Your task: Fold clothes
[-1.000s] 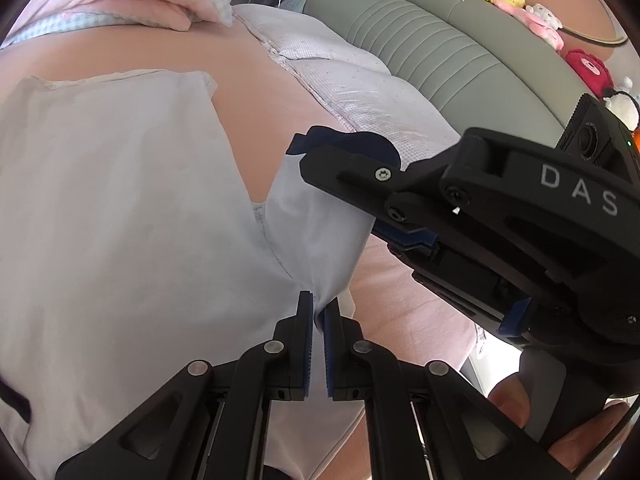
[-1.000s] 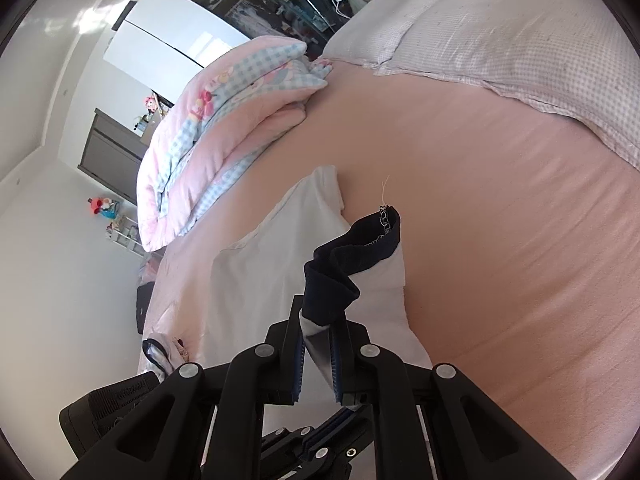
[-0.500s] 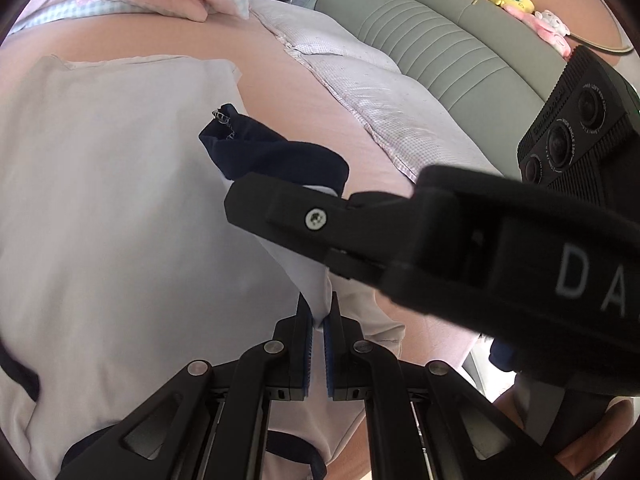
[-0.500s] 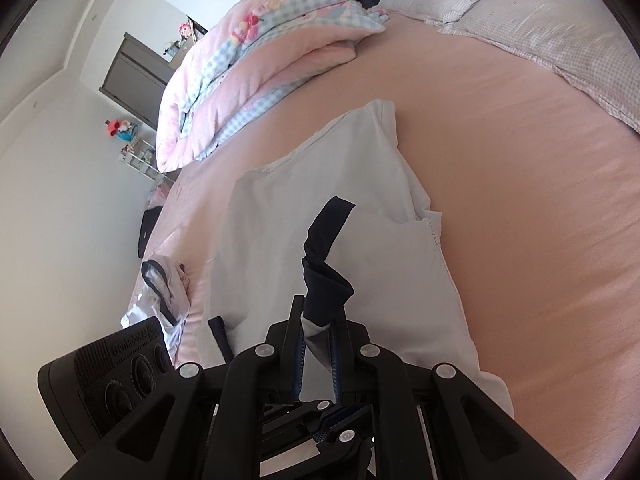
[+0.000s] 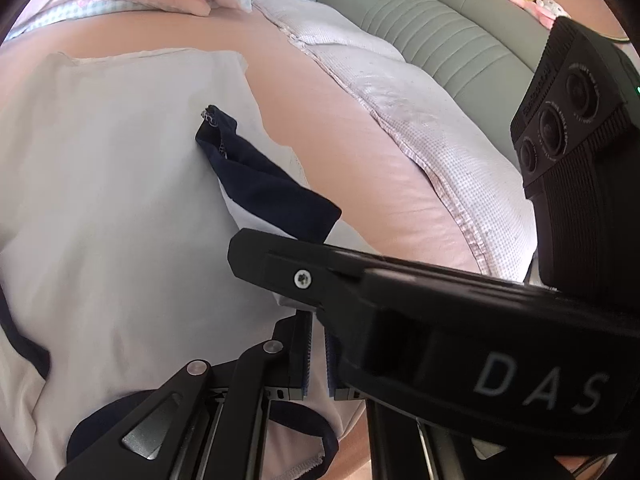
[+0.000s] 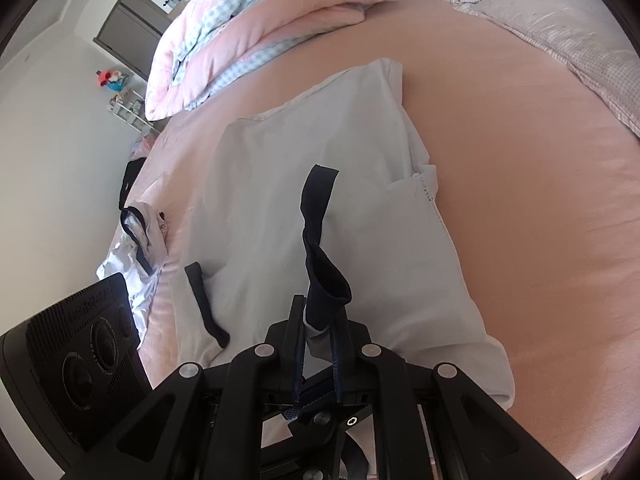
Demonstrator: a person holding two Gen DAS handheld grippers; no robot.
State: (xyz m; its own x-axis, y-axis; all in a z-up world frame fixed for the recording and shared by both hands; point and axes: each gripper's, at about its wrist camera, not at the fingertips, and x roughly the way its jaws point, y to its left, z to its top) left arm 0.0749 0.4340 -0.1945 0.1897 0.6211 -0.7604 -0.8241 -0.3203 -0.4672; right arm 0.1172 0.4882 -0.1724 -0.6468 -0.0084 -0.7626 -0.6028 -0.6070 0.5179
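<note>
Left gripper [image 5: 316, 354]: points steeply down at the bed from low in its own view; its fingers [image 5: 301, 354] stand a narrow slot apart with white cloth of the shirt running between them. Its jaws have just been opening a little, and I cannot tell whether the pads still press the cloth.

Right gripper [image 6: 318, 346]: also tilted steeply down, and in the left wrist view its black body crosses just above and in front of the left one, the two tools very close. Its jaws have just been opening slightly; the navy cuff end of the sleeve stands between the fingers [image 6: 338, 354], pinched only loosely if at all.

Hand: a bit of a hand [image 5: 576, 466] shows at the lower right corner under the right tool's handle.

Shirt [image 6: 280, 184]: white with navy trim, spread flat on the pink bed [image 6: 540, 200], near the grippers.

Sleeve [image 6: 320, 248]: folded in over the shirt's body, its navy cuff twisted and rising off the cloth toward the right gripper.

Surroundings: a folded pink and blue checked quilt [image 6: 256, 28] lies at the far end, pale pillows [image 5: 420, 120] along the side, another white and navy garment [image 6: 136, 248] crumpled at the bed's edge.
</note>
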